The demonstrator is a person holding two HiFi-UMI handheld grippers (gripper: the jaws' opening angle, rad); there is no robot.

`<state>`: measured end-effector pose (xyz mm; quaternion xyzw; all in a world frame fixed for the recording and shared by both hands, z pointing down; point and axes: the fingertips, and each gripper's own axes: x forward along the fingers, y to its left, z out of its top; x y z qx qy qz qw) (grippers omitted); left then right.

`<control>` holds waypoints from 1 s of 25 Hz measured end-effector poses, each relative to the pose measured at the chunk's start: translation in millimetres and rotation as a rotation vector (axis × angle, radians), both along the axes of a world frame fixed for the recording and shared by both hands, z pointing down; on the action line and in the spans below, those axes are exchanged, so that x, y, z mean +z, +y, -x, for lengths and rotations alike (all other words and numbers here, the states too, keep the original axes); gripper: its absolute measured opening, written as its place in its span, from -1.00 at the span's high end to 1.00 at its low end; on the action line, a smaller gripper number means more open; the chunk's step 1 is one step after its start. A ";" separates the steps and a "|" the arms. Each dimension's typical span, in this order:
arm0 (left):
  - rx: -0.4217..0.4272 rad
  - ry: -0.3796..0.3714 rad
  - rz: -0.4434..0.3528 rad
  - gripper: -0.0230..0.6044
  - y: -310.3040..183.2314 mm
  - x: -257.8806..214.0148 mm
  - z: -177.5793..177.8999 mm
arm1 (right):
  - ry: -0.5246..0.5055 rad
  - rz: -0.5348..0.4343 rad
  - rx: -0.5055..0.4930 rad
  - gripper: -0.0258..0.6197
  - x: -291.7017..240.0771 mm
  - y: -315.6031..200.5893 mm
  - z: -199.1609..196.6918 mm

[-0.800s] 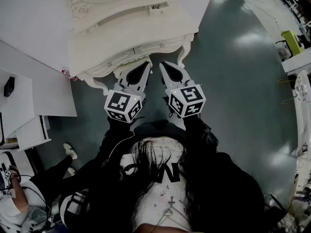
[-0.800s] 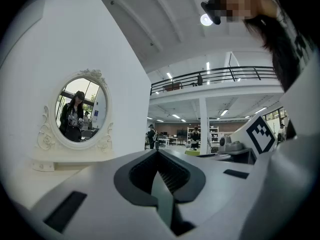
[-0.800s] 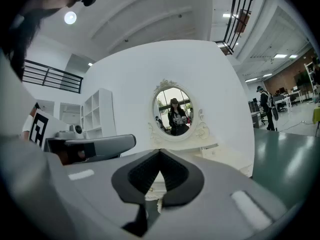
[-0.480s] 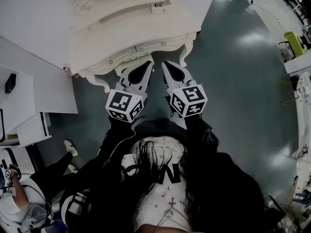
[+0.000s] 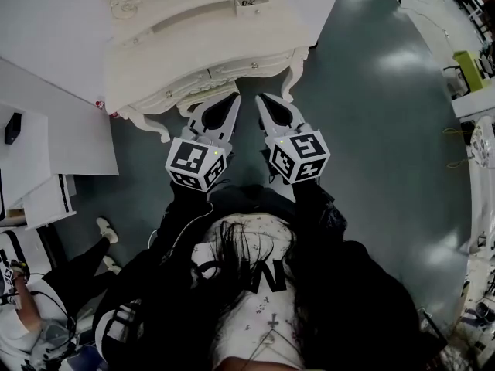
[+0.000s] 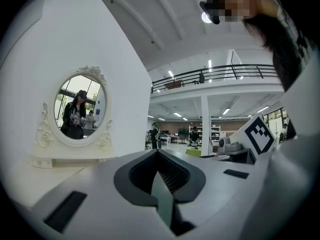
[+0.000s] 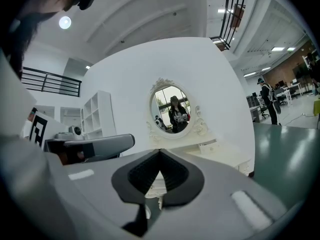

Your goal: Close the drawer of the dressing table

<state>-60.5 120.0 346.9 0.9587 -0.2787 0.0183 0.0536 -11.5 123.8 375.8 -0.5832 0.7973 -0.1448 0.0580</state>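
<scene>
The cream dressing table (image 5: 193, 49) stands against a white wall at the top of the head view. Its carved drawer front (image 5: 220, 74) with small knobs looks level with the table's front edge. My left gripper (image 5: 233, 97) and right gripper (image 5: 260, 97) are side by side just before the drawer front, both shut and holding nothing. I cannot tell whether the tips touch it. In the left gripper view the left gripper (image 6: 158, 150) points past the oval mirror (image 6: 80, 106). The right gripper (image 7: 160, 150) faces the mirror (image 7: 172, 109) and the tabletop.
White shelf boards (image 5: 46, 168) lie to the table's left. Another person's shoe (image 5: 103, 230) and body show at the lower left. Green-grey floor (image 5: 371, 130) spreads to the right, with a yellow-green object (image 5: 468, 64) and white furniture at the far right edge.
The head view has shifted slightly. Both grippers stay shut in front of the drawer front, almost where they were. The drawer shows no clear movement.
</scene>
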 end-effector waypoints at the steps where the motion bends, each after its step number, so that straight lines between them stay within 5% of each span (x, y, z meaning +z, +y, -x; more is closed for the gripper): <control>1: -0.001 0.001 -0.002 0.93 0.3 0.0 -3.1 | 0.000 0.001 -0.004 0.89 1.0 0.4 -2.6; 16: -0.046 -0.040 0.027 0.93 -1.0 19.8 -17.7 | -0.029 0.042 -0.050 0.90 24.0 -7.7 -18.5; 25: -0.046 -0.058 0.042 0.93 -52.6 31.5 -10.4 | -0.034 0.081 -0.045 0.89 37.4 -57.5 -12.4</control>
